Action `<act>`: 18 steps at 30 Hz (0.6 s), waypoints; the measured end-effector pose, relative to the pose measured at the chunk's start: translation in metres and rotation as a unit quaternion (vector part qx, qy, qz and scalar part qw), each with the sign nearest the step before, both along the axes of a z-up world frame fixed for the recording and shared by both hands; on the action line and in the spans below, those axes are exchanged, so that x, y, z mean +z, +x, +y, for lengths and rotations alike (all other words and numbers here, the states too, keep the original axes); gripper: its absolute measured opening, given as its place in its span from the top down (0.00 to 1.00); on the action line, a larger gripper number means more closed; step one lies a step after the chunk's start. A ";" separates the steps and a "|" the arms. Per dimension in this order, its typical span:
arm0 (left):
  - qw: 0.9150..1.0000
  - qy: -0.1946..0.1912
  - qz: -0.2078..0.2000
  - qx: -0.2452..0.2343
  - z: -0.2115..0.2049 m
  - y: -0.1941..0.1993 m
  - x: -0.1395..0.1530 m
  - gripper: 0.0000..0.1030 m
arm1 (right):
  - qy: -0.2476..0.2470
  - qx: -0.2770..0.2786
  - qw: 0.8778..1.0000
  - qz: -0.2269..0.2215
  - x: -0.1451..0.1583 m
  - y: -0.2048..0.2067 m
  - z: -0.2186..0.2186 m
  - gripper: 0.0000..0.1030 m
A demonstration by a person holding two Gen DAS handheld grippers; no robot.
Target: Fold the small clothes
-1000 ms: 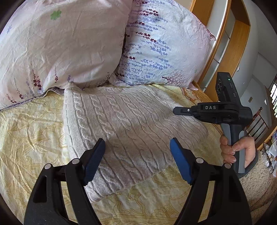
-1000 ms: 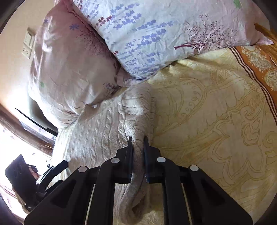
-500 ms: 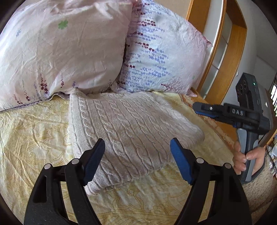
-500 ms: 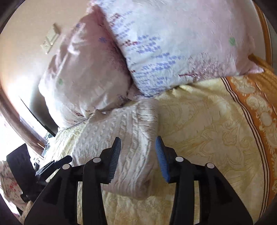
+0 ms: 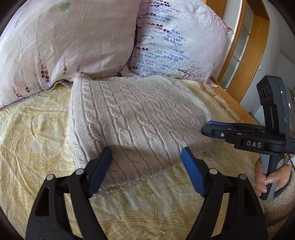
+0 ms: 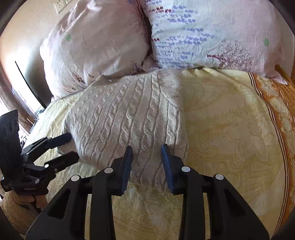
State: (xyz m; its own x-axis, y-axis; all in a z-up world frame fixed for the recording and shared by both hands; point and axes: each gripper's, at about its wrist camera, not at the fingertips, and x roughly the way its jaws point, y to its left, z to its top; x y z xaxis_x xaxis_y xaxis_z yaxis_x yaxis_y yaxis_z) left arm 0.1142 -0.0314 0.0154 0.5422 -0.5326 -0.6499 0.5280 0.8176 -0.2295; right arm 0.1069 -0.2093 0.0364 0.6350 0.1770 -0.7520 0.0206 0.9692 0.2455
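Observation:
A cream cable-knit sweater [image 5: 132, 118] lies folded into a rectangle on the yellow patterned bedspread [image 5: 33, 133], its far edge against the pillows. It also shows in the right wrist view [image 6: 129, 114]. My left gripper [image 5: 146, 160] is open and empty, hovering over the sweater's near edge. My right gripper [image 6: 147, 154] is open and empty over the sweater's near right corner. The right gripper also shows in the left wrist view [image 5: 212, 129], at the sweater's right side. The left gripper shows in the right wrist view [image 6: 64, 147], by the sweater's left side.
Two floral pillows [image 5: 70, 37] [image 5: 177, 42] lean at the head of the bed. A wooden frame [image 5: 245, 51] stands to the right. An orange border [image 6: 280, 110] runs along the bedspread's right edge. A wall socket [image 6: 60, 5] sits above the pillows.
My right gripper has let go of the sweater's fold, opened and drawn back. The sweater now lies flat. My left gripper stayed open and shifted slightly.

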 end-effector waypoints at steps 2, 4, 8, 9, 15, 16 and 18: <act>1.000 0.000 0.006 0.003 0.000 0.002 -0.002 0.24 | -0.016 -0.002 1.000 0.000 0.000 -0.001 0.005 0.66; 1.000 0.004 0.009 0.005 0.000 0.003 -0.002 0.24 | -0.025 -0.003 1.000 0.000 0.000 0.000 0.008 0.66; 1.000 -0.008 0.001 0.007 0.006 -0.007 0.008 0.24 | 0.023 -0.027 0.999 -0.017 0.012 -0.011 -0.009 0.66; 1.000 -0.018 0.001 0.014 0.012 -0.010 0.011 0.20 | 0.033 -0.035 0.999 -0.023 0.015 -0.015 -0.014 0.63; 0.997 -0.012 0.013 0.075 0.040 -0.023 0.019 0.10 | 0.005 -0.066 0.997 -0.037 0.025 -0.033 -0.022 0.08; 0.996 -0.004 0.022 0.082 0.042 -0.024 0.016 0.10 | 0.003 -0.065 0.997 -0.032 0.023 -0.034 -0.020 0.06; 0.995 0.020 0.033 0.096 0.042 -0.025 0.011 0.10 | 0.000 -0.058 0.998 -0.022 0.018 -0.033 -0.015 0.03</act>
